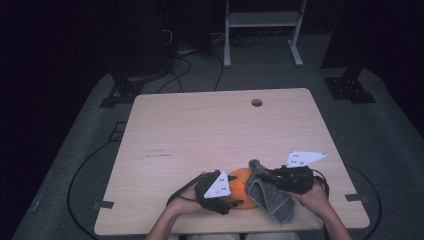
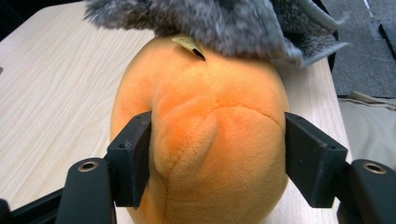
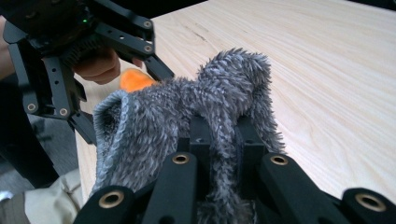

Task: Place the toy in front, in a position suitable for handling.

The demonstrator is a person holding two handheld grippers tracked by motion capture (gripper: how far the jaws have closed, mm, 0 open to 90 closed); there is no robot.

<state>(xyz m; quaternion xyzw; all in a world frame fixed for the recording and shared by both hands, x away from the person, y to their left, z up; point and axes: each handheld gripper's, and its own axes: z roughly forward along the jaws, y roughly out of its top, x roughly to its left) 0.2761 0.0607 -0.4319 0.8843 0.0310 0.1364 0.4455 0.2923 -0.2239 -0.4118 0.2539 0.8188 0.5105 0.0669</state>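
we see left tongs (image 2: pixel 215 154) pinching orange plush (image 2: pixel 205 140) | right tongs (image 3: pixel 223 140) pinching grey furry cloth (image 3: pixel 224 93) | lower centre of desk (image 1: pixel 200 130)

Ahead of you the table (image 1: pixel 215 125) lies bare to its far edge, so either hand can pass forward freely. At the near edge the orange plush (image 1: pixel 239 186) and grey cloth (image 1: pixel 267 196) sit touching between your hands, blocking any crossing there.
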